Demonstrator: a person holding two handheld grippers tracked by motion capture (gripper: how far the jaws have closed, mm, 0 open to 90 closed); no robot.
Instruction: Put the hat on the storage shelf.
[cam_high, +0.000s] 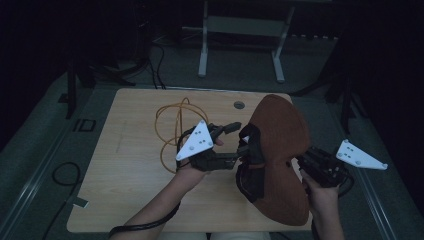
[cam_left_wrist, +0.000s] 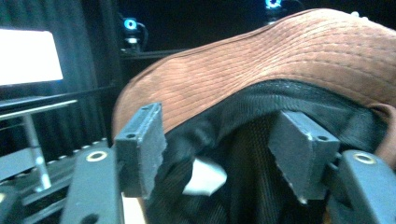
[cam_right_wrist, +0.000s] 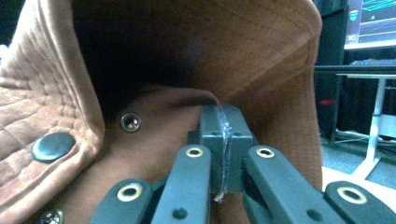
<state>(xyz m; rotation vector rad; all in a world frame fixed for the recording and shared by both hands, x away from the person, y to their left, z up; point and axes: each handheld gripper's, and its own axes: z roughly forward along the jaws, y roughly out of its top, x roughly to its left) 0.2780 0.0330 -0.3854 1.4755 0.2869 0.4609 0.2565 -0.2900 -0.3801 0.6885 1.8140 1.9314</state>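
The right gripper (cam_right_wrist: 223, 154), jaws pinched shut on a fold of a brown hat (cam_high: 280, 150), holds it above a wooden table (cam_high: 130, 165). The left gripper (cam_left_wrist: 224, 154), jaws spread apart, reaches into the hat's black mesh lining (cam_left_wrist: 252, 154). Beyond it lies a coiled orange cord (cam_high: 172, 125).

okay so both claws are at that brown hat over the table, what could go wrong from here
1. The right claw is pinched shut on a thin edge of the brown hat; the fabric could slip out if pulled.
2. The left claw is open around the black mesh lining, so closing may grab lining rather than the brim.
3. The orange cord lies close beside the left hand and could snag.
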